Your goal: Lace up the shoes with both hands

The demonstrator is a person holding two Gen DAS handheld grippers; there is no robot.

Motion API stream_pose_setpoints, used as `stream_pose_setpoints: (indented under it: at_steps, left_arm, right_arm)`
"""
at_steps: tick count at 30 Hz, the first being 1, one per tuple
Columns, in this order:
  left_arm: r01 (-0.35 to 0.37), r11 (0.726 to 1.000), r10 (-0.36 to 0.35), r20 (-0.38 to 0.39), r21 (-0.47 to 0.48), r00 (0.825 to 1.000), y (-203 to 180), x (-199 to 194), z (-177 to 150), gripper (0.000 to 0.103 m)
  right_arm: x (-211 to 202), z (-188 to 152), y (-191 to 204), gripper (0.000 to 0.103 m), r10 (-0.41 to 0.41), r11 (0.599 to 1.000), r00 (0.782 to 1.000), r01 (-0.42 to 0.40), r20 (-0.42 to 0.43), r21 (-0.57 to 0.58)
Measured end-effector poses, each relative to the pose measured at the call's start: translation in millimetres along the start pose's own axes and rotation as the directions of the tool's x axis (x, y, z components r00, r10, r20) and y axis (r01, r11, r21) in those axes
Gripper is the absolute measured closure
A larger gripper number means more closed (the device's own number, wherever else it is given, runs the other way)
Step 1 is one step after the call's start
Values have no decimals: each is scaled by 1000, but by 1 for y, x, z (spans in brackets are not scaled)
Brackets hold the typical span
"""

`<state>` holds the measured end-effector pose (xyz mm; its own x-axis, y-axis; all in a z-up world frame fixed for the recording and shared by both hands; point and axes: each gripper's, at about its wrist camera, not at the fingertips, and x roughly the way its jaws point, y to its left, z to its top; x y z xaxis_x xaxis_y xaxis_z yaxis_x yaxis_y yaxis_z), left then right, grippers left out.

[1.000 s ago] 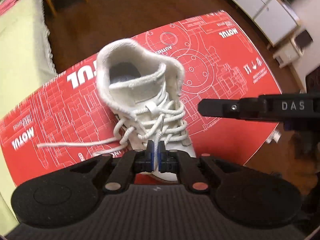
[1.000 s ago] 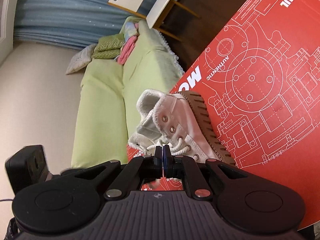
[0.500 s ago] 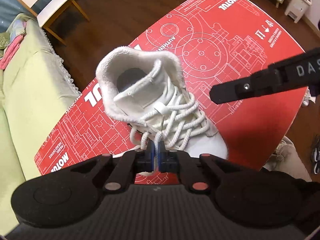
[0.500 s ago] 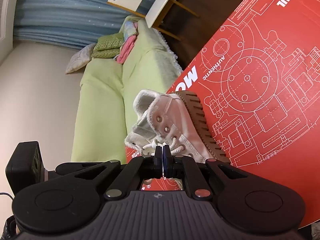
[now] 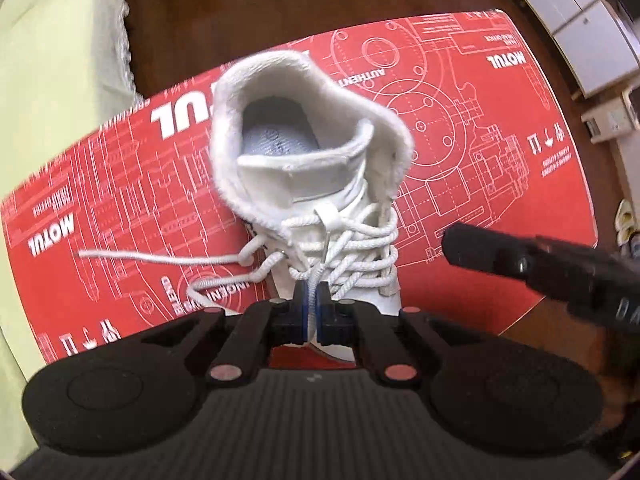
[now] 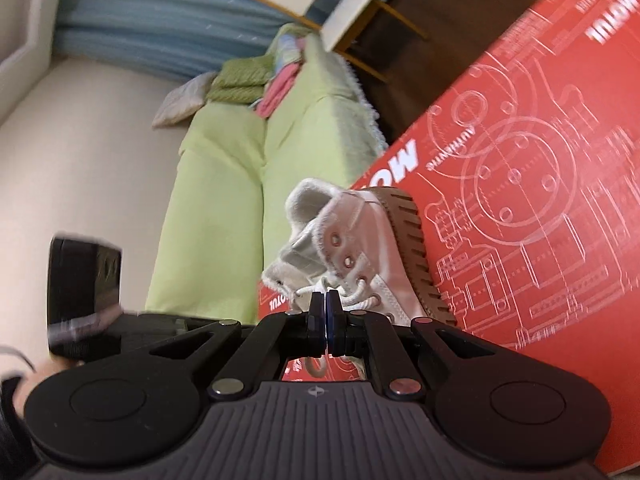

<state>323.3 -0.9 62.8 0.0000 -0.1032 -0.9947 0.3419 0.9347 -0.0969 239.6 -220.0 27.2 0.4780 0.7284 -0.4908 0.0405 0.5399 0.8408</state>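
Shoe (image 5: 316, 184) on red mat (image 5: 500, 152) — left gripper (image 5: 311, 300) pinching the lace (image 5: 320, 276); right gripper (image 6: 326, 312) pressed together.

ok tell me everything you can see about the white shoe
The white high-top shoe stands upright on the red printed mat, fuzzy collar open, tongue up, brown ridged sole showing in the right wrist view. Its white laces are partly threaded; one loose end trails across the mat. The left gripper pinches a lace end.
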Motion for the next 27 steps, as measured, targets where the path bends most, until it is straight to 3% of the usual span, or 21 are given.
stream_pose_setpoints:
  at_steps: [6, 18, 23, 27]
  left_arm:
    - [63, 993, -73, -104, -98, 992, 16, 7, 19, 102]
    - [24, 989, -53, -197, -147, 979, 18, 7, 30, 102]
    - [-8, 997, -7, -191, -74, 982, 2, 8, 37, 102]
    - [-81, 991, 98, -171, 107, 980, -17, 7, 38, 102]
  right_arm:
    - [-3, -4, 4, 95, 3, 999, 1000, -3, 3, -46]
    - [-22, 2, -18, 95, 16, 1000, 998, -18, 63, 19]
    - [-23, 6, -26, 95, 17, 999, 997, -20, 70, 38]
    - [-24, 8, -31, 95, 13, 999, 998, -16, 66, 43]
